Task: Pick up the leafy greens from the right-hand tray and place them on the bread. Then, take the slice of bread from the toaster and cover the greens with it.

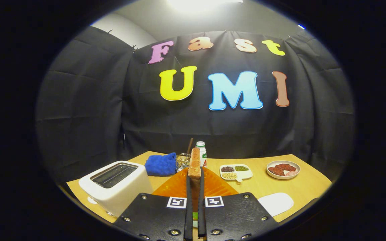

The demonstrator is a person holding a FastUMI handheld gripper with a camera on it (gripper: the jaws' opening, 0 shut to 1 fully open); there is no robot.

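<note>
My gripper (194, 179) is shut on a slice of toasted bread (194, 163), held upright on edge between the two fingers and rising past their tips. It hangs above an orange plate (176, 185) that lies just ahead of the fingers. A small patch of green shows low between the fingers; what it is cannot be told. The white toaster (114, 185) stands to the left of the fingers, its two slots dark and empty as far as I can see.
On the wooden table (263, 184) beyond the plate: a blue cloth (161, 164), a glass jar with a stick (183, 160), a white bottle (201, 152), a divided dish of beans (235, 172), a bowl of red food (282, 169). A white tray (276, 203) lies right of the fingers.
</note>
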